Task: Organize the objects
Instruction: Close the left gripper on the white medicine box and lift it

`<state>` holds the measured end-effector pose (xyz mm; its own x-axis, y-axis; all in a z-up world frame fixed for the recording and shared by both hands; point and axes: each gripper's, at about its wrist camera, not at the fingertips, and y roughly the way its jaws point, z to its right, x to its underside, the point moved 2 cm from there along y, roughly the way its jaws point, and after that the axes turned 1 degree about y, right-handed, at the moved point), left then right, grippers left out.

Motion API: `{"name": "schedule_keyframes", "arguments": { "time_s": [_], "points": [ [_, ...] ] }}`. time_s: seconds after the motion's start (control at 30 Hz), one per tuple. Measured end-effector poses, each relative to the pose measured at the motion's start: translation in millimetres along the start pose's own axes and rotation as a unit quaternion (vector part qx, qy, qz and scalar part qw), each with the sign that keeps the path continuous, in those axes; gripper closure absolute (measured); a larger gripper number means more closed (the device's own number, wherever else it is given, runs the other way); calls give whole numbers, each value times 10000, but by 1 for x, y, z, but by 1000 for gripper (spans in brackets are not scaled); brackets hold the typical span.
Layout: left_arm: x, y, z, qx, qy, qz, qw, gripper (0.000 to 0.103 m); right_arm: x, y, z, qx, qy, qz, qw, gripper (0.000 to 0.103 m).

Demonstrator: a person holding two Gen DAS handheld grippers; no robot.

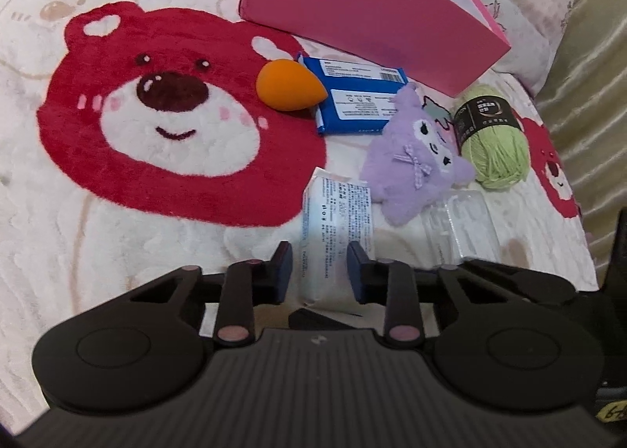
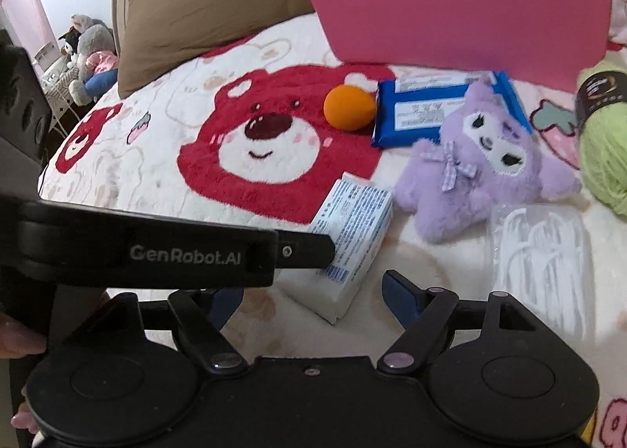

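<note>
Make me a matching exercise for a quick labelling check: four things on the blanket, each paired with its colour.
Things:
1. sponge
2. yarn ball
3. plush toy
4. box

Colours:
A. pink
B. purple
C. orange
D. green

Pairs: 1-C, 2-D, 3-B, 4-A

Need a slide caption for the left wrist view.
Left gripper straddles a white tissue pack on a bear-print blanket, pink box beyond.
</note>
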<state>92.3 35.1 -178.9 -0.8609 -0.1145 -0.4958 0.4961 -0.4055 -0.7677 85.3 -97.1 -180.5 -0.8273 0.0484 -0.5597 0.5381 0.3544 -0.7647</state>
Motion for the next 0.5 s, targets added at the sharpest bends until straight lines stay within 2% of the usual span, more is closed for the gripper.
{"name": "schedule_keyframes", "arguments": {
  "time_s": [0.07,0.13,0.33,0.5],
  "points": [
    [0,2,1,71,-10,-9,10000,80,0,2,0,74,-16,-69,9999,42],
    [0,3,1,81,-66,-22,9999,80,-2,2,0,96,3,-104,9999,43],
    [-2,6,-1,50,-248,-73,9997,80,-4,5,3,41,62,-217,9997,39],
    [-4,8,-10,92,-632,-57,9979,84,-7,10,2,30,-20,-246,9997,36]
  ]
}}
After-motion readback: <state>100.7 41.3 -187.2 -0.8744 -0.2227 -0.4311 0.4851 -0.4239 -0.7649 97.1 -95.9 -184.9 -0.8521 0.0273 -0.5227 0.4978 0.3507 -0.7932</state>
